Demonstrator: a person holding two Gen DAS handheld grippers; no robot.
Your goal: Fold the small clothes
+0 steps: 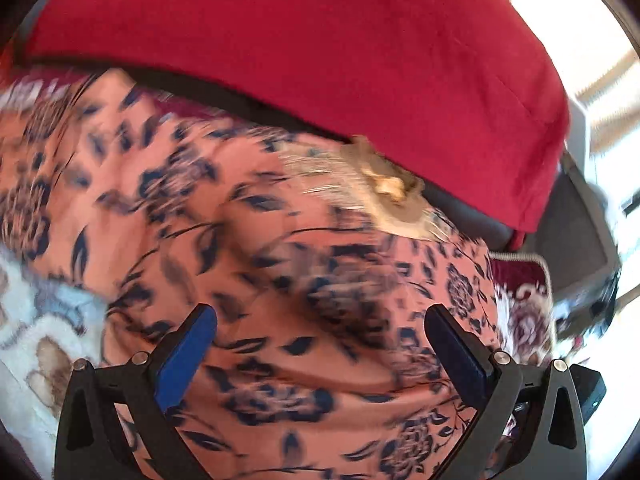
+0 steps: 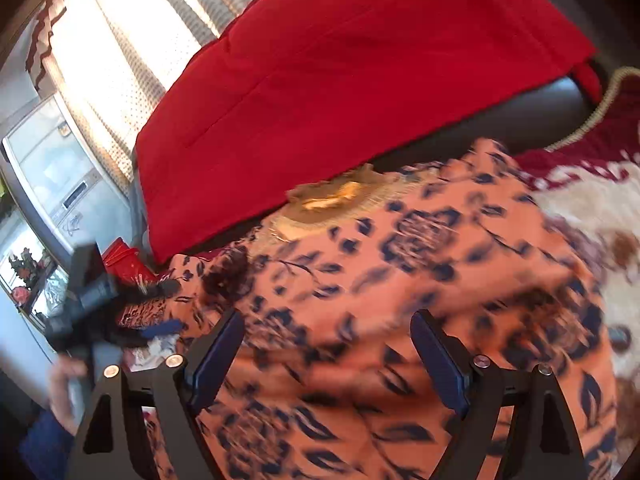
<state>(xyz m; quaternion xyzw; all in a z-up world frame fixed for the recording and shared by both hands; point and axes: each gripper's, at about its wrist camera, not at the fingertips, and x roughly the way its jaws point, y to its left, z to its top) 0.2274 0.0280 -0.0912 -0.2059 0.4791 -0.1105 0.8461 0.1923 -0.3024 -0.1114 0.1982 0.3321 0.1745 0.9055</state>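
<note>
Left gripper [image 1: 320,344] fingers spread, right gripper [image 2: 328,348] fingers spread too, both hanging over the orange floral garment [image 1: 256,240], holding nothing. Garment lies bunched on the patterned rug [image 2: 580,204], below the red cushion [image 1: 320,48]. Advice: flatten first, pinch a hem corner each side, then fold.

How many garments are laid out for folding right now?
1: the orange floral garment spread under both open tongs, left tongs and right tongs. Others may lie hidden beneath it or the red cloth.
</note>
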